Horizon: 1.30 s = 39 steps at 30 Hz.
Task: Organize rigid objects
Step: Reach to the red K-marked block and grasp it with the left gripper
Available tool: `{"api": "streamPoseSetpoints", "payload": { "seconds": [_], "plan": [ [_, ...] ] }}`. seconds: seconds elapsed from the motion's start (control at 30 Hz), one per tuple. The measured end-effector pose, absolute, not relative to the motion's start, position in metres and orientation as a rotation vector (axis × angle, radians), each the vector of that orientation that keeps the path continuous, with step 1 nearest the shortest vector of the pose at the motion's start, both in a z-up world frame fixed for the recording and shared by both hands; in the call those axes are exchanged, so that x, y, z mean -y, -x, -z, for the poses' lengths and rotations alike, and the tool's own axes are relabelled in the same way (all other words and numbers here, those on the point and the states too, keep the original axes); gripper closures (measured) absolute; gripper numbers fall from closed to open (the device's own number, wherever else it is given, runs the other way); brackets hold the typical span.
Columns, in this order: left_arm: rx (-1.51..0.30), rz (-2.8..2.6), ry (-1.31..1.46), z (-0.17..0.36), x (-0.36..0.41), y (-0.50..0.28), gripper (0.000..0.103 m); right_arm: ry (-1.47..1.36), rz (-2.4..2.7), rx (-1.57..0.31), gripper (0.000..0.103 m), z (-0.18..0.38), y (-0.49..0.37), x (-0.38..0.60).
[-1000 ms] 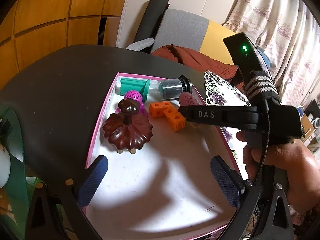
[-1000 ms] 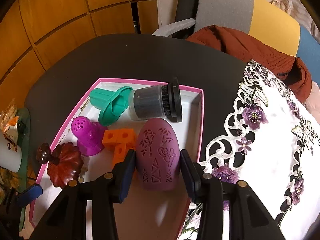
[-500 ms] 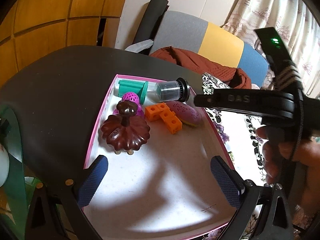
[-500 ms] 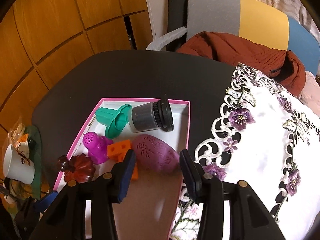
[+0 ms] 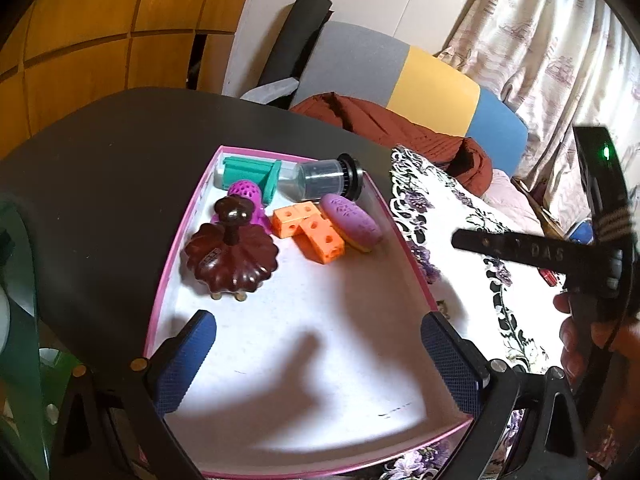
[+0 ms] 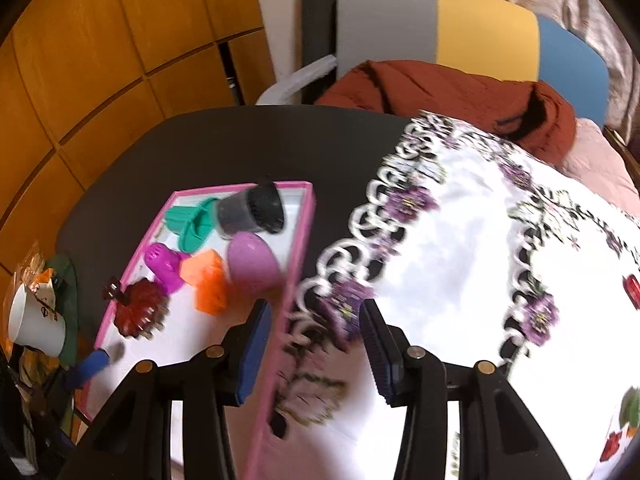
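A pink-rimmed white tray [image 5: 416, 276] [image 6: 298, 264] lies on the dark table. At its far end lie a purple patterned egg [image 5: 352, 224] [image 6: 253, 260], an orange block piece [image 5: 316, 236] [image 6: 208, 284], a magenta perforated cup [image 5: 244, 196], a teal piece [image 5: 252, 174], a clear grey jar with black lid [image 5: 324, 182] and a brown pumpkin-shaped lidded box [image 5: 230, 258]. My left gripper [image 5: 318, 364] is open and empty over the tray's near end. My right gripper [image 6: 314, 354] is open and empty over the tray's right rim and the cloth.
A white embroidered cloth [image 6: 500, 280] with purple flowers covers the table to the right of the tray; a small red thing [image 6: 632, 286] lies on it. A white mug [image 6: 34, 320] stands at the far left. A chair with a rust-brown garment [image 5: 400, 128] is behind the table.
My right gripper let go of the purple egg in the tray, then pulled back and swung right toward the cloth. The left gripper has stayed over the tray.
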<state>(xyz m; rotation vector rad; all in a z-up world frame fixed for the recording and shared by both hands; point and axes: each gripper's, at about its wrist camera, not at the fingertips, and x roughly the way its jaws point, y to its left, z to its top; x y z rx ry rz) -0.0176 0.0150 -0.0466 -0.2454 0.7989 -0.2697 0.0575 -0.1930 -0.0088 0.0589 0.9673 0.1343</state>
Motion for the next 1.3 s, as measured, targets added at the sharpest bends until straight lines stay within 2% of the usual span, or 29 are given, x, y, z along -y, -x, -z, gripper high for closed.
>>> {"api": "streamPoseSetpoints", "payload": {
  "seconds": [0.3, 0.67, 1.03, 1.3],
  "plan": [
    [-0.809, 0.366, 0.191, 0.040, 0.017, 0.024, 0.000, -0.152, 0.037, -1.023, 0.057, 0.022, -0.025, 0.272],
    [-0.763, 0.536, 0.108, 0.009, 0.080, 0.026, 0.000, -0.262, 0.279, -1.064, 0.057, 0.031, 0.010, 0.379],
    [-0.797, 0.821, -0.062, -0.001, 0.214, 0.028, 0.000, -0.563, 0.639, -0.930, 0.057, 0.007, 0.067, 0.529],
    [-0.853, 0.997, -0.200, 0.015, 0.319, 0.034, 0.000, -0.757, 0.758, -0.886, 0.052, 0.010, 0.106, 0.592]
  ]
}}
